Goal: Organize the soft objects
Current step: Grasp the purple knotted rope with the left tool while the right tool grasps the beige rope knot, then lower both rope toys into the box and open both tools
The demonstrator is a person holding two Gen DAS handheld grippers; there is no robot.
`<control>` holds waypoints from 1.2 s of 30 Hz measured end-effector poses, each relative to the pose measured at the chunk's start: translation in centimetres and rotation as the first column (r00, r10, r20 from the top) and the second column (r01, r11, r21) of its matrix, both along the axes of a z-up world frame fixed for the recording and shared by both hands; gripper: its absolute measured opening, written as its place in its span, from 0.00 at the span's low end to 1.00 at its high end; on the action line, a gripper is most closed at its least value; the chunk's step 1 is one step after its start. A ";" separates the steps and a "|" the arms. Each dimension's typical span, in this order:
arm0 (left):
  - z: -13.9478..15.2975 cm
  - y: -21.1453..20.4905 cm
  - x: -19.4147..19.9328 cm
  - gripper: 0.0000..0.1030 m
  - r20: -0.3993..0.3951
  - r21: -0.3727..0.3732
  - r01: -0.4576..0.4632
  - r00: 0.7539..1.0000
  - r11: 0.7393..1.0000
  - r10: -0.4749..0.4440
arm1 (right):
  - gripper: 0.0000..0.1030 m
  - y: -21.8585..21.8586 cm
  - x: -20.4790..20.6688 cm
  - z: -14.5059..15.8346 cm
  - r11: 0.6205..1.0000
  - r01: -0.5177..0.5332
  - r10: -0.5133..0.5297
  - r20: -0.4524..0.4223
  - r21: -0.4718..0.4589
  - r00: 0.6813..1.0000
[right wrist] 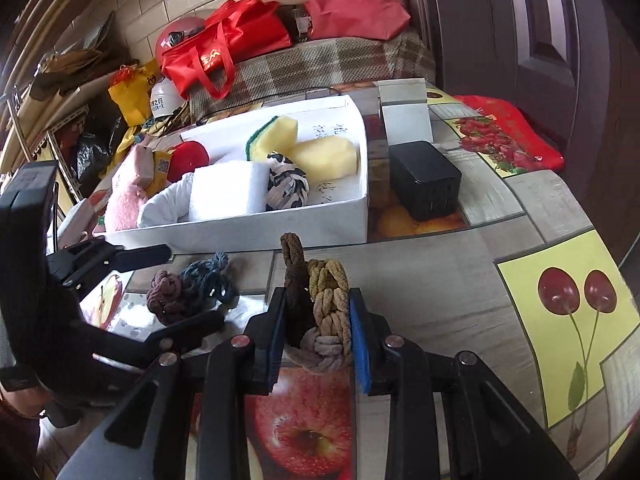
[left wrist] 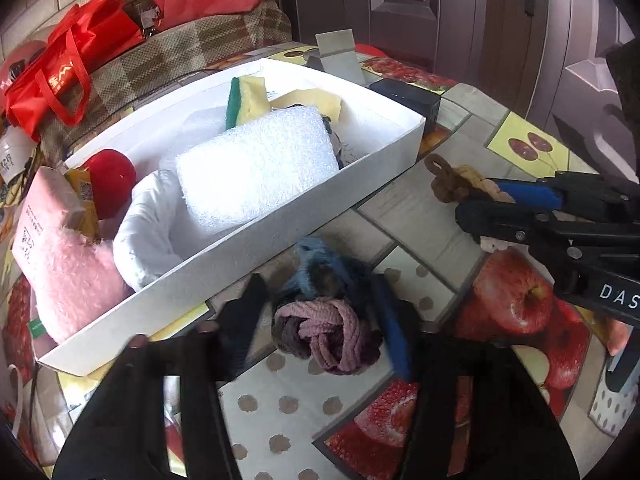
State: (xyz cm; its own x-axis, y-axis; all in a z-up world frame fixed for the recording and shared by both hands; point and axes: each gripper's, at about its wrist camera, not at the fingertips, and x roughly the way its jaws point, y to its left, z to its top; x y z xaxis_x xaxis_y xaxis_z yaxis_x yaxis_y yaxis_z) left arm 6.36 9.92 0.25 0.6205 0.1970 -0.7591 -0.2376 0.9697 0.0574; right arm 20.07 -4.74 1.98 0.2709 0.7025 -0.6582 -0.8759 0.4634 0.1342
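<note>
A pink and blue knotted rope toy (left wrist: 324, 328) lies on the fruit-print tablecloth just in front of the white box (left wrist: 280, 240). My left gripper (left wrist: 320, 300) is shut on it, a blurred finger on each side. The right wrist view shows this toy (right wrist: 180, 296) between the left gripper's (right wrist: 192, 286) fingers. My right gripper (right wrist: 318, 304) is shut on a brown, yellow and beige braided rope toy (right wrist: 324, 312), which rests on the table. The white box (right wrist: 240, 236) holds a white foam block (left wrist: 256, 168), a green-yellow sponge (left wrist: 244, 100), a red ball (left wrist: 112, 180), a pink plush (left wrist: 72, 272) and cloths.
A black block (right wrist: 424, 180) and a small white box (right wrist: 404, 120) stand to the right of the white box. Red bags (right wrist: 216, 48) lie on a plaid-covered seat behind the table. A dark door (right wrist: 540, 40) is at the back right. The table edge curves at the right.
</note>
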 end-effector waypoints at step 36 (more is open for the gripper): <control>4.4 6.0 -11.3 0.28 0.443 0.016 -0.418 0.818 0.908 0.368 | 0.29 2.8 -6.3 2.4 0.993 0.011 -0.048 0.316 0.118 0.948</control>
State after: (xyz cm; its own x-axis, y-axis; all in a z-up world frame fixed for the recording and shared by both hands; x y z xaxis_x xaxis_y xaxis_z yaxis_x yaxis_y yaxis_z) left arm -4.91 15.96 4.62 0.7257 0.5578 -0.4029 -0.6223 0.7819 -0.0383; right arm 13.78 -1.92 4.39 0.4747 0.7557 -0.4512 -0.8677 0.4879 -0.0958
